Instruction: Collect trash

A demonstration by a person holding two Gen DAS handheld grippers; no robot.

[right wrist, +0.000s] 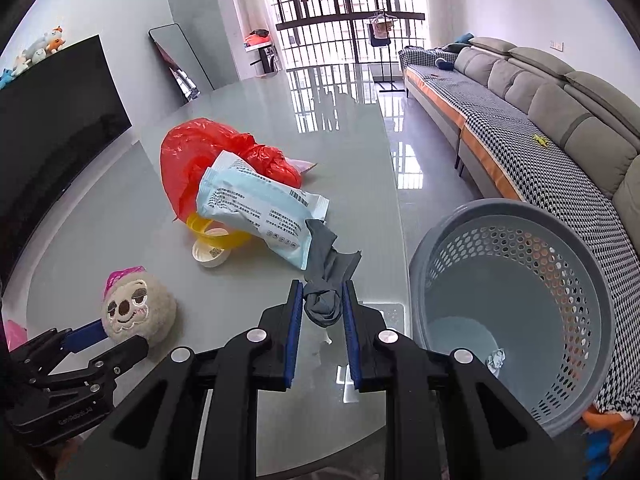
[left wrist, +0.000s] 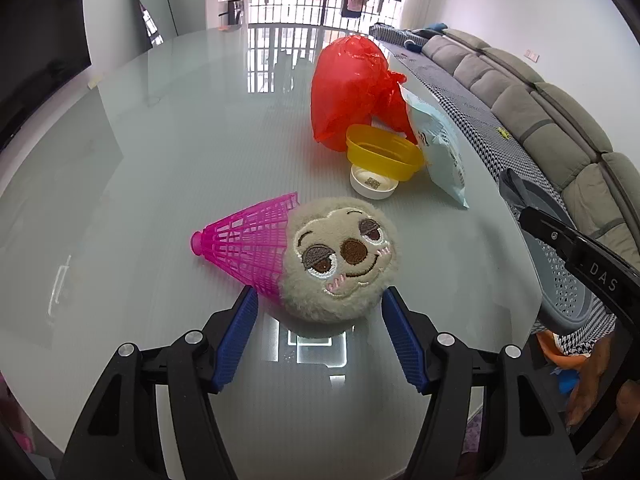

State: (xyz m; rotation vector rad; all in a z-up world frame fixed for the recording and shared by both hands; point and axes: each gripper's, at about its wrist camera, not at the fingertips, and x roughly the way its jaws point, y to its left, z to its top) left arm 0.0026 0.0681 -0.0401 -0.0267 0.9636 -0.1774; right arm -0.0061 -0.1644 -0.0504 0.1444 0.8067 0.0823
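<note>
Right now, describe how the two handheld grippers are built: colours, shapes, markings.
Both look alike. The left gripper and right gripper have black angular plastic frames with cut-out linkage arms, silver round pivot bolts, and two flat fingers faced with ribbed blue pads. White lettering marks the black bodies. No cables or sleeves are visible.

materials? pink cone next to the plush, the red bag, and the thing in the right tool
Pink cone: rigid moulded plastic, glossy, open lattice ribs, translucent.
Red bag: thin plastic film, crinkled and shiny, light showing through.
Item clamped in the right tool: grey fabric, matte, soft folds and a bunched end, probably a thin knit like a sock, though I can't confirm.
</note>
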